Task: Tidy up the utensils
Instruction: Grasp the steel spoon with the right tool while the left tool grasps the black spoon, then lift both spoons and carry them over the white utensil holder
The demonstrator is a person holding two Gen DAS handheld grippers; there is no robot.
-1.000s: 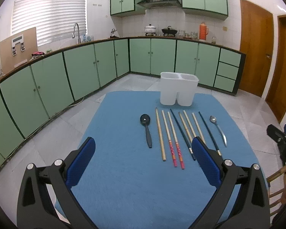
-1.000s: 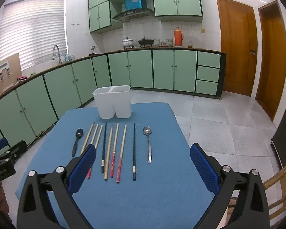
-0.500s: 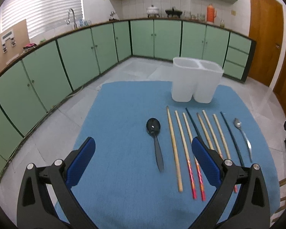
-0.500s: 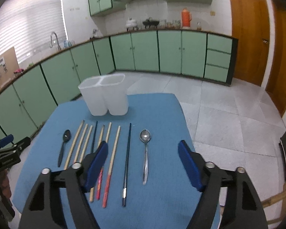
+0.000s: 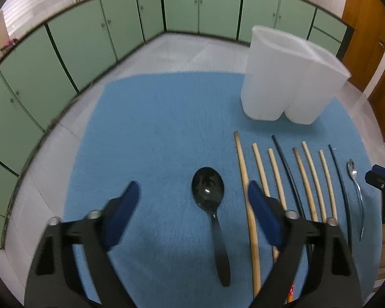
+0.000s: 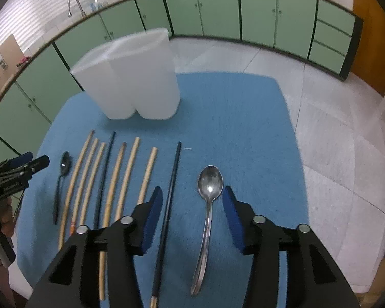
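Two spoons, one black and one metal, flank eight chopsticks in a row on the blue mat; all lie lengthwise, bowls toward the white two-compartment holder; no writing is readable; the left gripper and right gripper, jaws just narrowing, straddle the spoons without touching them.
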